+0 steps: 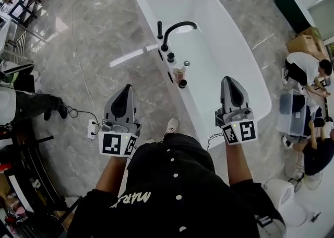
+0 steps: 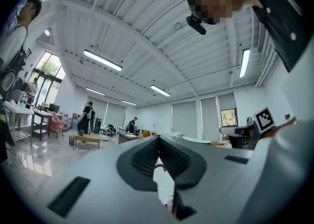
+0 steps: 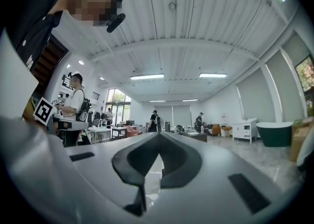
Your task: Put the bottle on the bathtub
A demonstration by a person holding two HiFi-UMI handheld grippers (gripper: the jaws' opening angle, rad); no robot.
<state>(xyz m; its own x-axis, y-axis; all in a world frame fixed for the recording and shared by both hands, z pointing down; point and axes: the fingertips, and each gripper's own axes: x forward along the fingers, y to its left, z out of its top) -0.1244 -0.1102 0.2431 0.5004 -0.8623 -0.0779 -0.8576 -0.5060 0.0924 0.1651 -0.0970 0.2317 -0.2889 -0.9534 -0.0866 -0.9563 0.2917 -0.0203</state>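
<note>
The white bathtub stands ahead in the head view, with a black faucet on its near-left rim. A small pinkish bottle stands upright on that rim beside a black knob. My left gripper hovers over the floor left of the tub, shut and holding nothing. My right gripper hangs over the tub's near end, also shut and holding nothing. In the gripper views the left gripper and right gripper show jaw tips meeting, both angled up toward the ceiling.
A power strip with cables lies on the marble floor at left. People sit by a cardboard box and a clear bin at right. A dark green tub stands at the far right. Someone's legs are at left.
</note>
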